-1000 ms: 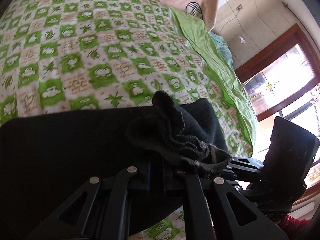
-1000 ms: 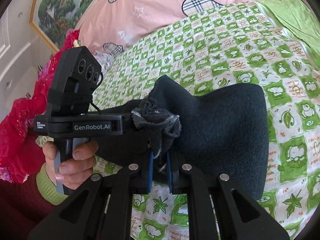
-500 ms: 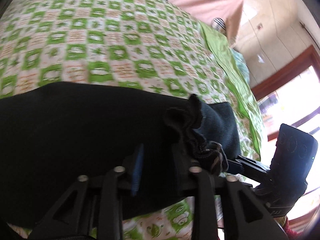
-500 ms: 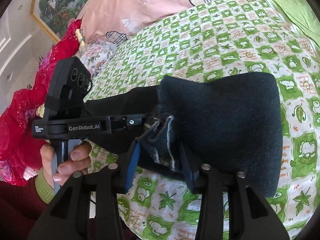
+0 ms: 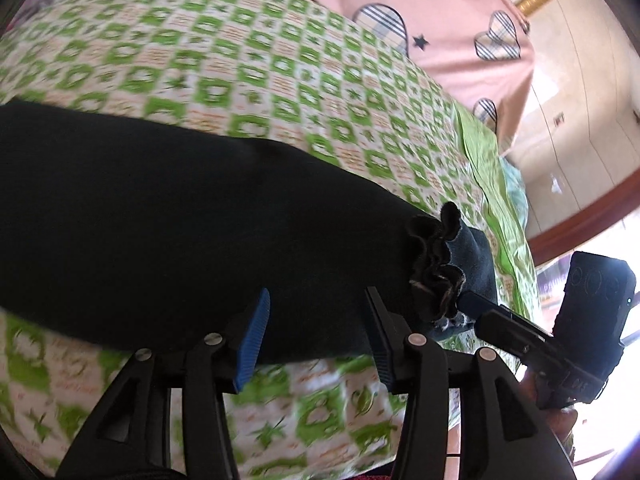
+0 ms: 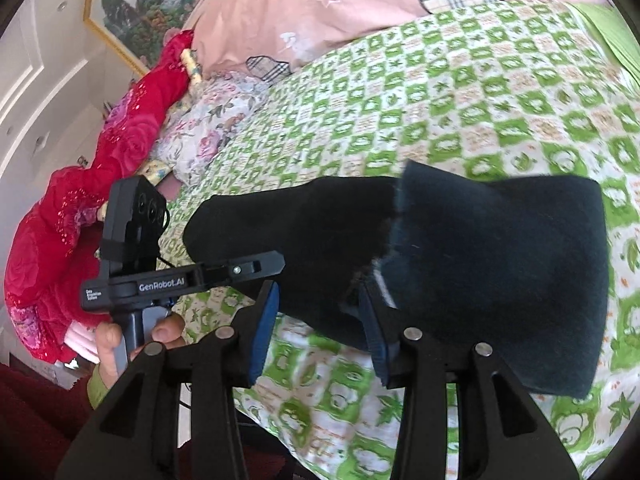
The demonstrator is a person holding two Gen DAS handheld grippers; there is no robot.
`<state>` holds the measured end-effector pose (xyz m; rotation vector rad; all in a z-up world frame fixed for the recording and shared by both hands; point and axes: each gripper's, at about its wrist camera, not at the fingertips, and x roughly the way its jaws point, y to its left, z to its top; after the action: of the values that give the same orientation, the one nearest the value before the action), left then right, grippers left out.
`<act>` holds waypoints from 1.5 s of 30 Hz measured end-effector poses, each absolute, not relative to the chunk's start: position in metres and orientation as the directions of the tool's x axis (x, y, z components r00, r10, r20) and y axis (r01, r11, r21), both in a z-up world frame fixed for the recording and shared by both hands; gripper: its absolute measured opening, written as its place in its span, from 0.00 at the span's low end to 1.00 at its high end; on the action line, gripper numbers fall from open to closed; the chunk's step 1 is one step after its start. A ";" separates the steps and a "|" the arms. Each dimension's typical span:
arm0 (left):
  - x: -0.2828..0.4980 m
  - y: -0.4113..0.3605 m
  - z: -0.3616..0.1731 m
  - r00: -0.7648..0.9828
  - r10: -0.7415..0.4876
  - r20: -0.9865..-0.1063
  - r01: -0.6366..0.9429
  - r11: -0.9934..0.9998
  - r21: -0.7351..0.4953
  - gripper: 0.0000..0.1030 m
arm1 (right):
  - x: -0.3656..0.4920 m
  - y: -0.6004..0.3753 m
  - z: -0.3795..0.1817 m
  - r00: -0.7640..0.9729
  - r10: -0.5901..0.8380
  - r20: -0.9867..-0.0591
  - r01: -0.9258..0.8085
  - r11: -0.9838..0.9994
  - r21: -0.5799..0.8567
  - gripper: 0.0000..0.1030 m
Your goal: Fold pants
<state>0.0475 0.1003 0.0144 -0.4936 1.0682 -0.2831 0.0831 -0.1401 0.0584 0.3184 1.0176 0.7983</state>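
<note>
Green-checked bedspread [image 5: 280,92] under dark pants [image 5: 160,220], both tools' jaws apart.

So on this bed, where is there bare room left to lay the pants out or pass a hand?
Free: the checked bedspread between the black pants and the pink quilt, and the strip in front of the pants by the grippers. Crowded: the side with the red blanket and floral cloth.

Our two matte black plastic left gripper [image 5: 316,334] and right gripper [image 6: 318,330] tools each carry blue ribbed finger pads [image 5: 253,340] and silver round rivets [image 6: 412,334]. Beside our hand [image 6: 120,340], the handle reads "GenRobot.AI" in white; we wear a dark red sleeve [image 6: 36,412] over a light green knit cuff [image 6: 95,390].
</note>
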 end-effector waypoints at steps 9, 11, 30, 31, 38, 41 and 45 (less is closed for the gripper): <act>0.013 0.154 0.019 0.520 -0.379 -0.765 -0.131 0.850 -0.510 0.47 | 0.092 -0.094 0.069 0.227 0.738 -0.635 -0.524 0.642 0.559 0.42; 0.006 0.167 0.019 0.532 -0.352 -0.770 -0.163 0.850 -0.501 0.48 | 0.094 -0.085 0.071 0.215 0.741 -0.636 -0.539 0.634 0.555 0.42; -0.026 0.267 -0.001 0.573 -0.250 -0.781 -0.416 0.732 -0.539 0.48 | 0.117 0.009 0.072 0.083 0.747 -0.660 -0.656 0.539 0.528 0.42; -0.026 0.270 -0.001 0.574 -0.249 -0.780 -0.422 0.727 -0.542 0.48 | 0.118 0.014 0.072 0.078 0.746 -0.661 -0.661 0.535 0.526 0.42; -0.018 0.288 -0.009 0.571 -0.242 -0.784 -0.455 0.702 -0.548 0.48 | 0.133 0.049 0.068 0.036 0.732 -0.680 -0.700 0.504 0.505 0.42; -0.014 0.291 -0.011 0.570 -0.241 -0.785 -0.463 0.695 -0.549 0.48 | 0.143 0.067 0.064 0.014 0.720 -0.694 -0.720 0.489 0.493 0.42; -0.008 0.294 -0.014 0.568 -0.242 -0.786 -0.472 0.687 -0.552 0.48 | 0.154 0.089 0.062 -0.008 0.706 -0.708 -0.749 0.465 0.472 0.42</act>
<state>-0.0077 0.2942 -0.0143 -0.8349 0.9858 0.1554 0.1542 0.0892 0.0618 -0.0493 1.0831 1.1497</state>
